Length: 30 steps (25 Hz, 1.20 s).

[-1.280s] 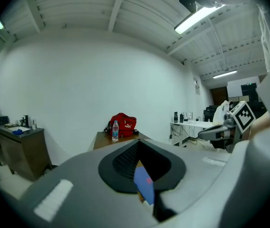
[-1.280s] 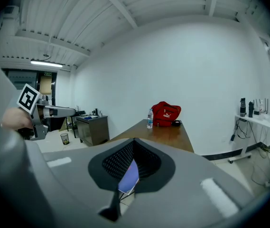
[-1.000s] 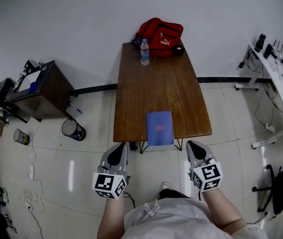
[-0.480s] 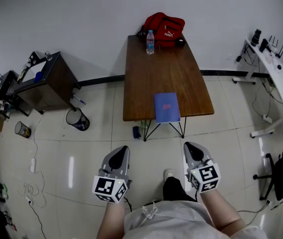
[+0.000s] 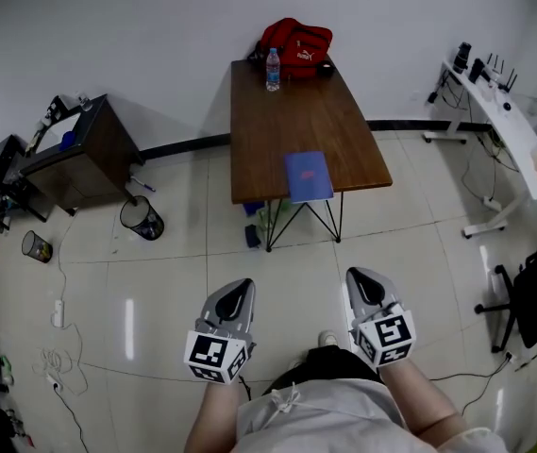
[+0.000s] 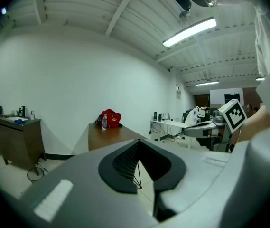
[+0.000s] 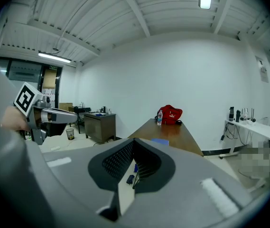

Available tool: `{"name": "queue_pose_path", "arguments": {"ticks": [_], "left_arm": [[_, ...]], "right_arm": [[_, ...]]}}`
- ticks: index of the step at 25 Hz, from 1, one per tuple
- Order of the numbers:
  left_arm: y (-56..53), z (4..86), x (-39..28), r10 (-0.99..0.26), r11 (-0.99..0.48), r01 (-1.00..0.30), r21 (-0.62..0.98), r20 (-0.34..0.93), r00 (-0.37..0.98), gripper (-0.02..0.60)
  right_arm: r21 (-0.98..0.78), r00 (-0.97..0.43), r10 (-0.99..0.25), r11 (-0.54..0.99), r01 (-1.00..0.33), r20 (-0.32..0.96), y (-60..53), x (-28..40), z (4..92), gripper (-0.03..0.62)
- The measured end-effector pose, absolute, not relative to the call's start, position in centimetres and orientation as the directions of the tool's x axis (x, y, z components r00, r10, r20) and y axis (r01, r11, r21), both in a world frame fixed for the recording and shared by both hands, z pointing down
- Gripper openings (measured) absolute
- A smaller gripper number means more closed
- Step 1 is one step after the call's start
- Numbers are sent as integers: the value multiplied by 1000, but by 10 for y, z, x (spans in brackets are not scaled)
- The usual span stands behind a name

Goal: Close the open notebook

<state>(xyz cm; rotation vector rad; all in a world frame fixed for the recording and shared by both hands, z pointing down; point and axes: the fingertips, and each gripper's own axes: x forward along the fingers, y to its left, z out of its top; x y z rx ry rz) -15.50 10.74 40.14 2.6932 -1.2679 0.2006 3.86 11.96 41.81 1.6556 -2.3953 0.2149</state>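
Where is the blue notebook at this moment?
In the head view the blue notebook lies closed at the near edge of the wooden table, about midway along it. The red bag and water bottle are at the table's far end.

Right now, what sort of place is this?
Probably an office or lab workroom: a wooden table carrying a red bag, a white desk with equipment at the right, and a waste bin on the tiled floor.
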Motion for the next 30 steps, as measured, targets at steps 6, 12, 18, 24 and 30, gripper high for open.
{"name": "queue_pose_path", "arguments": {"ticks": [6,12,18,24,30], "left_arm": [[132,393,-154,-751,-635,-767,87,163,640,6],[143,387,-148,-773,-610,-786,102,137,619,6],[152,378,-131,-774,-612,-777,148,86,627,6],[158,372,-113,-773,-619,-774,134,71,630,6],[159,371,-108,-793,-593,-797,117,88,603,6]], "right_arm": [[-20,-383,-887,392,-920,256,143,27,416,6],[-20,-404,-878,413,-911,257,157,35,415,6],[-15,-424,-873,433,-901,241,163,48,407,6],[-25,-429,-872,436,-899,236,167,64,407,6],[-33,-435,-874,439,-898,217,169,73,403,6]]}}
